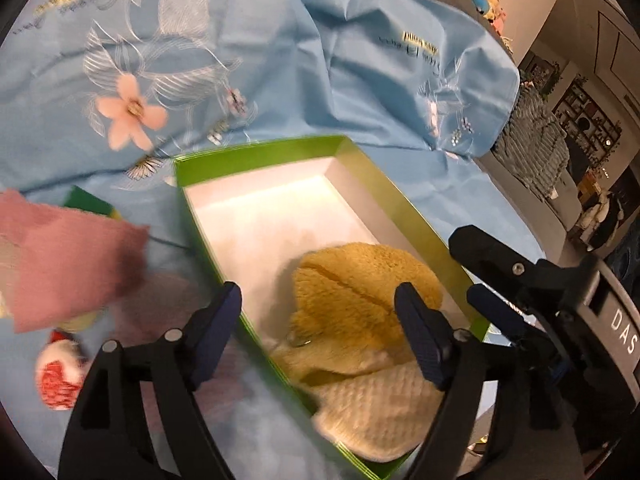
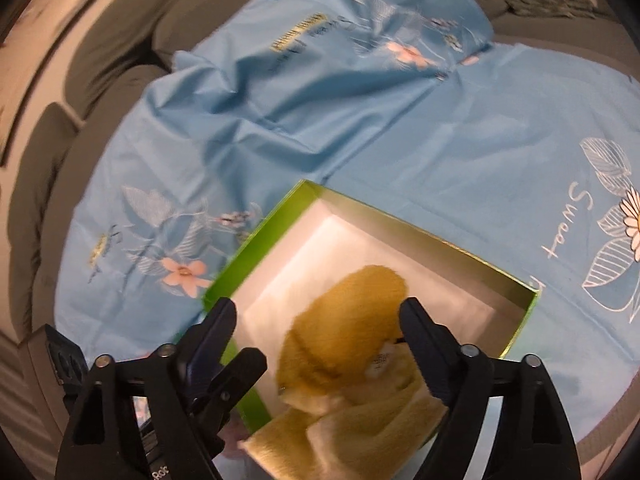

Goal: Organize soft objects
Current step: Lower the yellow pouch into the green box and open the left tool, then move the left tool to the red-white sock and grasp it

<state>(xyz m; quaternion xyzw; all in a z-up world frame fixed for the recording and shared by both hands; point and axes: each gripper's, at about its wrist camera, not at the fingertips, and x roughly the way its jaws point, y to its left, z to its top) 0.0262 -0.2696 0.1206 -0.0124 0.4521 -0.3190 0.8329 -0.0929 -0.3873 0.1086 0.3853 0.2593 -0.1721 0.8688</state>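
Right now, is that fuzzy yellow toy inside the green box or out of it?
Partly in. The yellow plush toy lies on the white floor of the green box, its pale end draped over the near rim.

A grey sofa (image 2: pixel 120 52) fills the upper left of the right wrist view; dark wall shelves (image 1: pixel 588 116) stand at right in the left wrist view.

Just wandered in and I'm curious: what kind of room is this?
Probably a living room at home: a grey sofa draped with a flowered blue sheet, and wall shelves with ornaments at the side.
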